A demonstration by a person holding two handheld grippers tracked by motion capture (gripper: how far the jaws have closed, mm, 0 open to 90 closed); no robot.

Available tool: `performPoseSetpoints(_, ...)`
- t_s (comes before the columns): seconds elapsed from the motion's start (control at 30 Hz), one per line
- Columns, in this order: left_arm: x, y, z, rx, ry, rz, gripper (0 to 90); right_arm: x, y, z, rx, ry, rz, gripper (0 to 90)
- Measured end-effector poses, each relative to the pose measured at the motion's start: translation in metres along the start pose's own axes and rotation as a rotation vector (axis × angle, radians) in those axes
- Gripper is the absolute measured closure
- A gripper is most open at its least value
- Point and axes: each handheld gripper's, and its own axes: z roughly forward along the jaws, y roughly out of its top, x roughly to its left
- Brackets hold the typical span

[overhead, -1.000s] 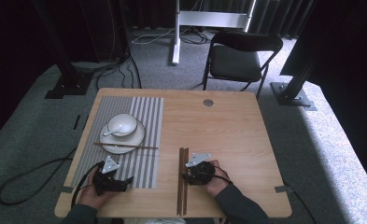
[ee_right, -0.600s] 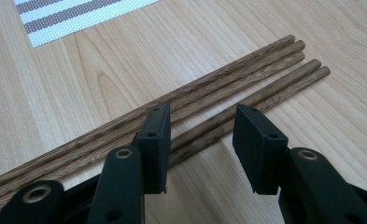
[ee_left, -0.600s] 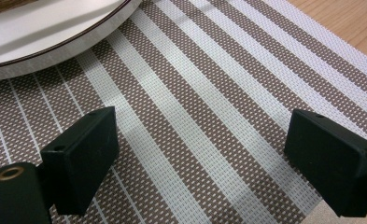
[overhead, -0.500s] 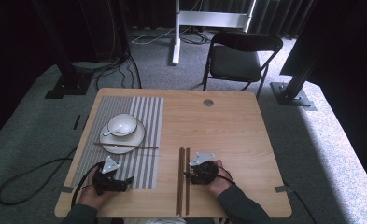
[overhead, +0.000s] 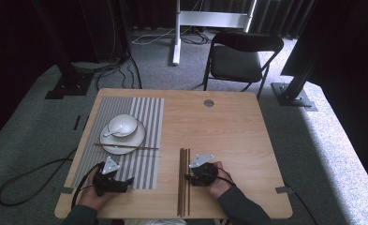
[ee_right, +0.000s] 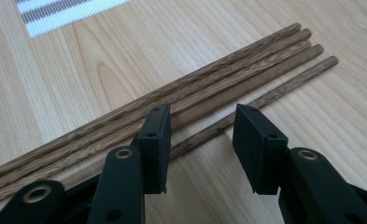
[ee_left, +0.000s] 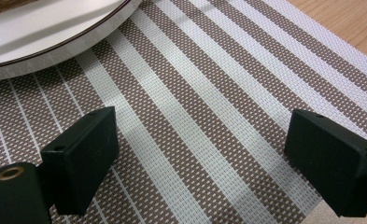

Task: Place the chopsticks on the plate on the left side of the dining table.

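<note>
Your right gripper (overhead: pixel 187 177) sits low at the bundle of chopsticks (overhead: pixel 184 180) on the bare table (overhead: pixel 238 136), and its jaws stand spread with nothing pinched. Through the right gripper view (ee_right: pixel 200 149) you can see the sticks (ee_right: pixel 181 109) running slantwise, from lower left up to upper right, and the outermost single stick (ee_right: pixel 265 98) passes straight through the gap between your two black pads without either touching it, as far as I can tell. That is the relation that matters: the sticks' long axis lies across your jaws, so a squeeze should take that one stick crosswise, while the other sticks lie tight together just beyond your left pad. From above, the bundle points away from you, just right of the striped placemat (overhead: pixel 149 117), well apart from the plate (overhead: pixel 123 140) with its bowl (overhead: pixel 122 124) and the one chopstick (overhead: pixel 125 146) already lying across the plate's near edge. Your right hand (overhead: pixel 219 185) is plainly the nearer one. Your left gripper (overhead: pixel 125 180) rests over the placemat's near end, jaws spread wide over the stripes (ee_left: pixel 200 116) and empty, with the plate rim (ee_left: pixel 55 46) ahead of it. I'd judge the pick is yours to make with the right.
</note>
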Motion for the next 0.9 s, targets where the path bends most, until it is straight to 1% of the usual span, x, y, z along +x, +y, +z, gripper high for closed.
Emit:
performPoseSetpoints(0.23, 0.0000, 0.0000, 0.0000, 0.000, 0.000, 0.000, 10.3, -0.0034, -0.0014, -0.0027, 0.002, -0.016, 0.020, 56.2)
performPoseSetpoints(0.57, -0.0001, 0.0000, 0.0001, -0.001, 0.000, -0.001, 10.3, -0.0031, -0.0040, -0.0045, 0.015, -0.021, 0.040, 56.9)
performPoseSetpoints(0.63, -0.0001, 0.0000, 0.0001, -0.001, 0.000, -0.001, 10.3, -0.0041, -0.0048, -0.0058, 0.021, -0.027, 0.058, 59.4)
performPoseSetpoints(0.77, -0.0001, 0.0000, 0.0001, -0.001, 0.000, -0.001, 10.3, -0.0060, -0.0056, -0.0070, 0.027, -0.034, 0.072, 62.5)
performPoseSetpoints(0.9, -0.0001, 0.0000, 0.0001, -0.001, 0.000, -0.001, 10.3, -0.0091, -0.0060, -0.0086, 0.040, -0.064, 0.096, 66.3)
